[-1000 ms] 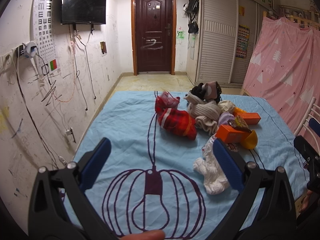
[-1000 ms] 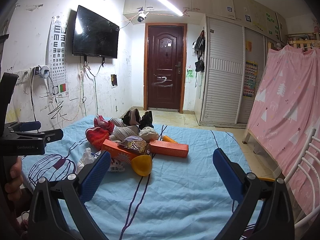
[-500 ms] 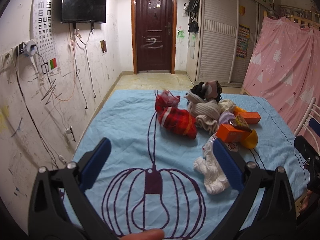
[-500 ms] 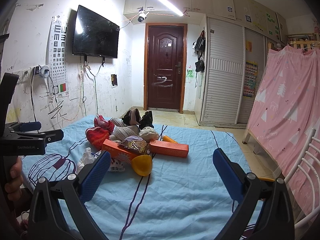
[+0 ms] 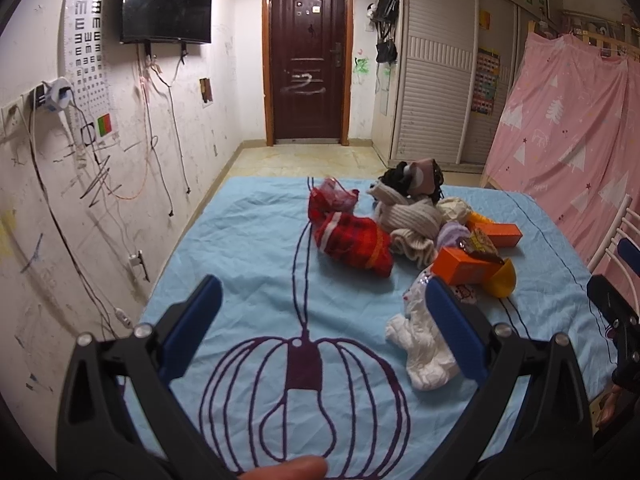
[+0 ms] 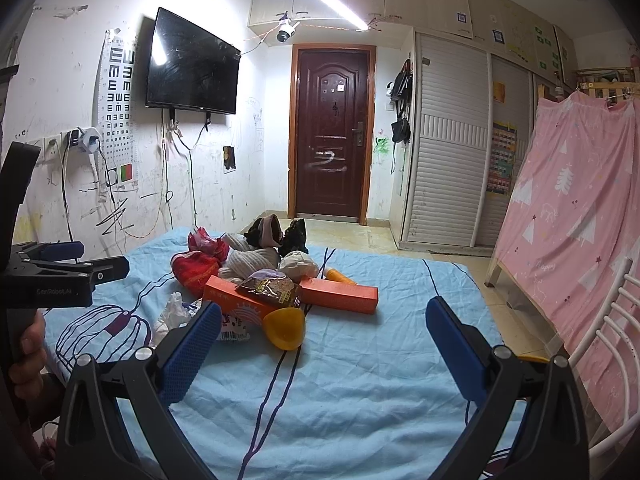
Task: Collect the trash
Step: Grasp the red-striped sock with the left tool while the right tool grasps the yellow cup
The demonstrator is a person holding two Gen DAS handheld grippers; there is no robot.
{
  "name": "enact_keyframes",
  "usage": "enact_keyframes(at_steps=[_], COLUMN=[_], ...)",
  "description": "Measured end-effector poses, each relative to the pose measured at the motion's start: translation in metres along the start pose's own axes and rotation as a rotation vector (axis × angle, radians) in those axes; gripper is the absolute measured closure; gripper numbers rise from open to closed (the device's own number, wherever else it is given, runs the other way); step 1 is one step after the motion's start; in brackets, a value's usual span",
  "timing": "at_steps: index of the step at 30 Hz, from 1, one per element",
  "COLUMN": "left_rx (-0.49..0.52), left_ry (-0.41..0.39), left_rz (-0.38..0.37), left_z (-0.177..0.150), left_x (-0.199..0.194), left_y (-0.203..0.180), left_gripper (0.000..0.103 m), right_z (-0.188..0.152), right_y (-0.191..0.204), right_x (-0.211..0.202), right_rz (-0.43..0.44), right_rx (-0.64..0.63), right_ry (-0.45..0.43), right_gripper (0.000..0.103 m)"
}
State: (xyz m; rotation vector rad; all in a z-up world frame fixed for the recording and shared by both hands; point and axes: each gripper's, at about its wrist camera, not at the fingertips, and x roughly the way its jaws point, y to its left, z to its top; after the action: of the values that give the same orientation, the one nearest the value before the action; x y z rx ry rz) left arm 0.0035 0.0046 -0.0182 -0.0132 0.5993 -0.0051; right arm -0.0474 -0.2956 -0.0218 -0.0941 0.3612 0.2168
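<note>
A pile of trash and clothes lies on the blue bed sheet. It holds two orange boxes, a dark snack bag, a yellow cup, crumpled white tissue and a printed wrapper. Red cloth and beige socks lie among them. My left gripper hovers open over the sheet, left of the tissue. My right gripper stands open just short of the yellow cup. Nothing is held.
The marked wall with hanging cables runs along the bed's left side. A pink curtain and white metal rail flank the right. A door and wardrobe stand beyond the bed. A hand holds the left gripper.
</note>
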Motion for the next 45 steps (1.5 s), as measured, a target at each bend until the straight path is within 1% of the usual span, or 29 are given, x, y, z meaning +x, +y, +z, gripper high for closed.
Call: enact_keyframes(at_steps=[4,7,11,15,17,20,23,27,32,34,36,37,39,42,45], left_rx=[0.005,0.002,-0.005,-0.029,-0.041,-0.041,-0.037,-0.026,-0.043,-0.050,-0.056,-0.057,-0.058,-0.065,-0.079], left_ry=[0.023,0.056,0.114,0.190,0.207,0.215,0.243,0.264,0.321,0.336,0.356,0.365,0.393,0.435,0.473], left_rz=[-0.003,-0.034,-0.064,-0.097,-0.107,-0.090,-0.094,-0.070,-0.093,-0.086,-0.087,-0.087,-0.080,-0.078,-0.083], left_z=[0.002,0.014,0.032,0.053,0.062,0.072,0.080,0.088,0.093,0.093,0.093,0.093,0.091,0.086,0.081], left_x=[0.006,0.011,0.020,0.036,0.042,0.052,0.064,0.079,0.100,0.108,0.115,0.118,0.126,0.138,0.148], left_y=[-0.002,-0.002,0.003,0.012,0.014,0.014,0.011,0.007,0.004,0.001,-0.001,-0.001,-0.002,-0.002,0.000], left_gripper=[0.006,0.006,0.006,0.006,0.006,0.006,0.006,0.006,0.006,0.006,0.008,0.009,0.018,0.024,0.026], right_z=[0.002,0.008,0.019,0.028,0.031,0.031,0.027,0.025,0.020,0.017,0.014,0.013,0.011,0.009,0.007], right_y=[-0.004,-0.010,-0.022,-0.035,-0.040,-0.041,-0.035,-0.023,-0.015,-0.013,-0.011,-0.010,-0.009,-0.005,-0.001], right_x=[0.006,0.009,0.021,0.039,0.048,0.058,0.070,0.085,0.105,0.113,0.121,0.124,0.130,0.137,0.143], right_rz=[0.022,0.049,0.125,0.190,0.221,0.270,0.318,0.368,0.394,0.406,0.423,0.427,0.425,0.436,0.436], right_rx=[-0.003,-0.004,0.030,0.079,0.107,0.127,0.111,0.058,0.006,-0.011,-0.019,-0.028,-0.050,-0.074,-0.095], right_ry=[0.016,0.028,0.077,0.134,0.157,0.188,0.242,0.304,0.385,0.421,0.459,0.476,0.499,0.528,0.547], right_gripper=[0.008,0.008,0.008,0.008,0.008,0.008,0.008,0.008,0.008,0.015,0.040,0.043,0.045,0.045,0.045])
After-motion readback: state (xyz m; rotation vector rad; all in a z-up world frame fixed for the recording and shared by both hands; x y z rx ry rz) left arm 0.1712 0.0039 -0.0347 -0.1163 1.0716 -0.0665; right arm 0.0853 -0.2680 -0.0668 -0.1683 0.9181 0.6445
